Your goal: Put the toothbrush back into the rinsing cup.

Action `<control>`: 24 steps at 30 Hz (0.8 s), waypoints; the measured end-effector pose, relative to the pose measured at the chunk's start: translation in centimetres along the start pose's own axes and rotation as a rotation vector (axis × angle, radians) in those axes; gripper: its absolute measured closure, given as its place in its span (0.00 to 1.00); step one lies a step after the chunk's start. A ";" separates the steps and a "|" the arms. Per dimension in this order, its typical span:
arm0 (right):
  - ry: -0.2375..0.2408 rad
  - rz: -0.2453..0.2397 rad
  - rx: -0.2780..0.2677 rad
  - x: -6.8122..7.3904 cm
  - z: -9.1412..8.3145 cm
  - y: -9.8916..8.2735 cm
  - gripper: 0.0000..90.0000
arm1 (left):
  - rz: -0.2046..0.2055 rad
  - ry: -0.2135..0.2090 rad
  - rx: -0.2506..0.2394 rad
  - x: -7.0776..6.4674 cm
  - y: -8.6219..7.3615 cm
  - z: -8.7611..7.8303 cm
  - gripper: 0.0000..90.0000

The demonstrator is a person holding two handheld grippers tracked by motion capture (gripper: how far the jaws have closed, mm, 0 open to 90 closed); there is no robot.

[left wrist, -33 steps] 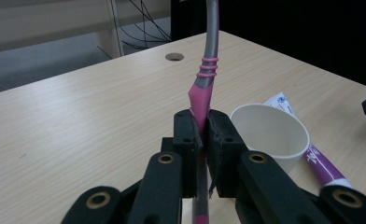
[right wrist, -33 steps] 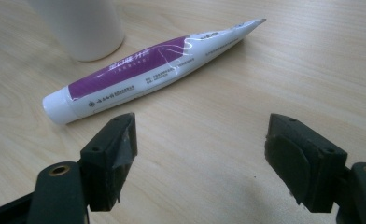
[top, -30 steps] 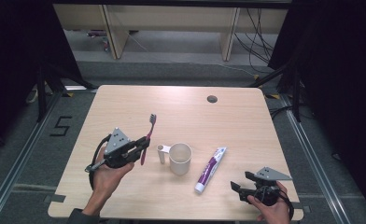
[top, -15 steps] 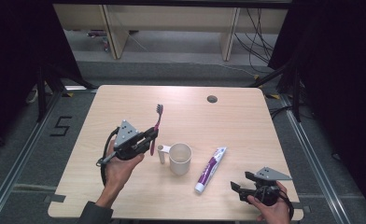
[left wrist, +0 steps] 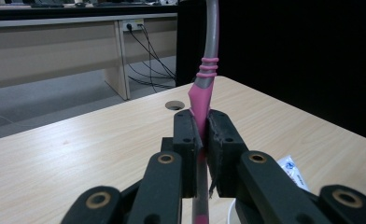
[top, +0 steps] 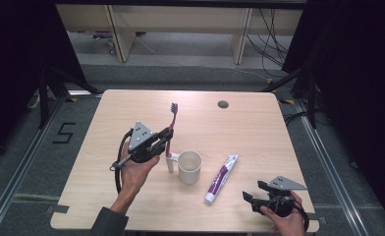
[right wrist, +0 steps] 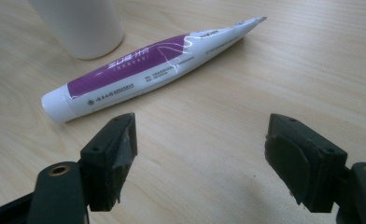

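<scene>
Toothbrush [top: 171,129] is standing nearly upright in the left claw [top: 165,140], just left of the mug [top: 189,167] and above the desk [top: 131,103]. Its bristle head is pointing up and toward the far edge, while its pale lower end is hanging down beside the mug's handle. In the left gripper view the two black pads are pressing together on the pink handle [left wrist: 200,105], which is rising from between them and turning grey higher up. The person's left hand [top: 134,172] is gripping that tool from below, with the grey plate sitting on top.

Toothpaste [top: 221,178] is lying flat on the desk to the right of the mug, its white cap pointing toward the near edge. The right claw [top: 253,194] is resting low near the desk's near right corner, close to the cap but apart from it. In the right gripper view its jaws are standing spread wide with bare wood between them, the tube [right wrist: 148,65] lying just beyond.
</scene>
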State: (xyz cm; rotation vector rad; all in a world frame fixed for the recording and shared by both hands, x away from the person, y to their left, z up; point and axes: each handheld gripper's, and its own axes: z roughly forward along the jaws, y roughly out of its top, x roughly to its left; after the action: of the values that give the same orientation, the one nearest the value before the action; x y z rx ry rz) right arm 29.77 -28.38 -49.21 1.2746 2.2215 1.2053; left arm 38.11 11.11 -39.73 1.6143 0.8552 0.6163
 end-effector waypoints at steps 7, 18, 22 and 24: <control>-0.001 -0.003 0.004 0.0 -0.1 0.0 0.29 | 0.002 -0.004 0.004 0.1 -0.5 0.6 0.91; -0.001 -0.015 -0.007 -0.1 0.0 0.0 0.29 | -0.009 -0.002 0.015 0.2 -1.7 1.1 0.91; -0.002 -0.016 -0.008 -0.1 0.0 0.0 0.29 | -0.007 0.005 0.020 0.2 -2.2 1.2 0.91; -0.001 -0.015 -0.007 -0.1 0.1 0.0 0.29 | -0.015 0.004 0.024 0.3 -2.5 1.2 0.91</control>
State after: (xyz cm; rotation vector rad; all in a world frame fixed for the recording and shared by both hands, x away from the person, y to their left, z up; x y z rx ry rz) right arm 29.86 -28.44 -49.25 1.2539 2.2202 1.2052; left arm 38.67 10.83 -42.40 1.6272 0.8798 0.6007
